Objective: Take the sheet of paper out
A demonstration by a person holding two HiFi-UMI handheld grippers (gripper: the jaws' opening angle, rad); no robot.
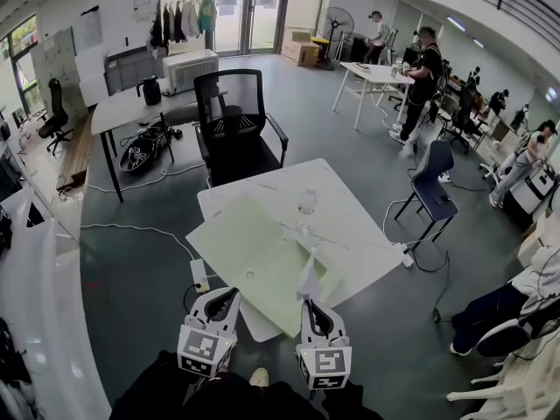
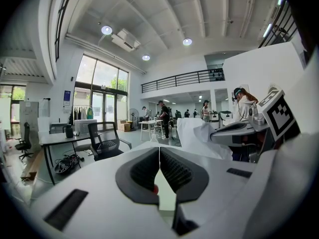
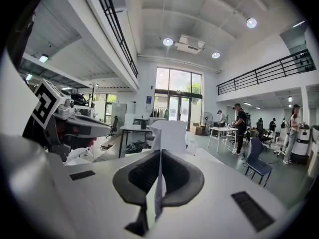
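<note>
The right gripper [image 3: 159, 158] is clamped on the sheet of paper [image 3: 172, 136], which stands upright over the green folder [image 1: 254, 256] near the table's [image 1: 350, 204] near edge. The left gripper [image 2: 159, 156] has its jaws together and looks empty. The extraction seems almost done; next, I judge, pull the sheet clear.

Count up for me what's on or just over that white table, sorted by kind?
Pale green flat folder: 1
Clear plastic bottle: 1
White sheet of paper: 1
White hand-held two-jaw grippers: 2
Total: 5
</note>
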